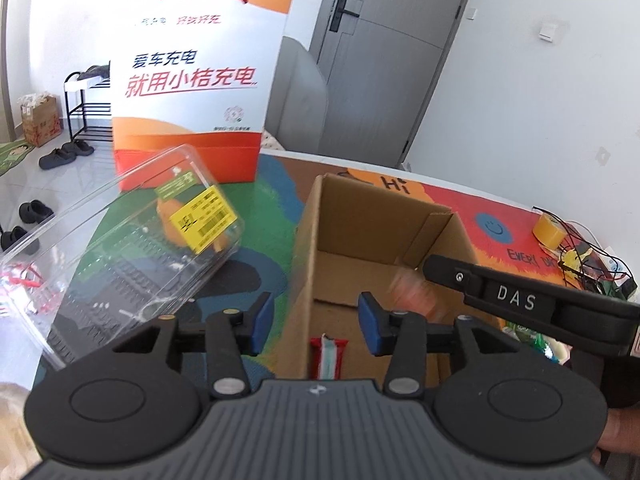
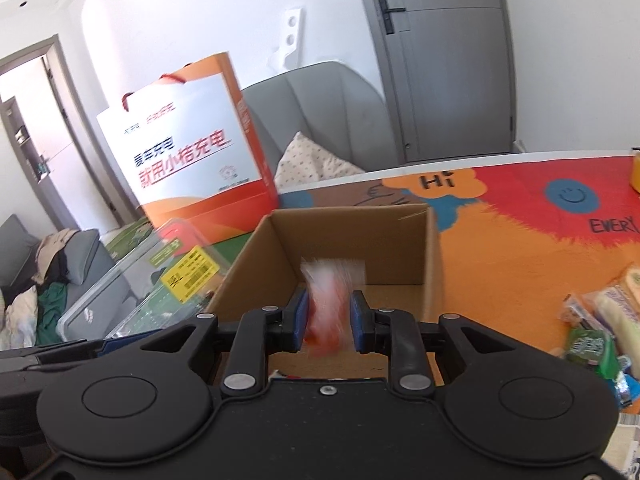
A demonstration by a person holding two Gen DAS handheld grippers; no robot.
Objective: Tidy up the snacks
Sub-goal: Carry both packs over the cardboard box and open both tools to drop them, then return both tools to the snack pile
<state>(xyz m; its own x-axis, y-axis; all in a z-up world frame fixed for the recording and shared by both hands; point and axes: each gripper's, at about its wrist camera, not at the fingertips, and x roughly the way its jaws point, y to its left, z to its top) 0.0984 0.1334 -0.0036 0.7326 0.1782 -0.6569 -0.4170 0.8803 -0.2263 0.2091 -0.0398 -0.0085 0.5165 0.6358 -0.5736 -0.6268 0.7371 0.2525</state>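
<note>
An open cardboard box (image 1: 372, 208) (image 2: 256, 256) stands on the colourful table mat. My left gripper (image 1: 316, 322) is open and empty, straddling the box's near left wall. A red, white and green snack packet (image 1: 329, 356) lies in the box just below it. My right gripper (image 2: 329, 322) hangs over the box's near edge with a blurred red and white snack packet (image 2: 326, 304) between its jaws, which stand slightly apart from it. Its finger (image 1: 520, 300) reaches in from the right in the left wrist view, with the blurred packet (image 1: 412, 292) beside it.
A clear plastic clamshell container (image 1: 132, 248) (image 2: 160, 280) with a yellow label lies left of the box. An orange and white paper bag (image 1: 200, 92) (image 2: 192, 156) stands behind. Several snack packets (image 2: 600, 328) lie at the right. Yellow tape (image 1: 550, 230) and wires sit at the far right.
</note>
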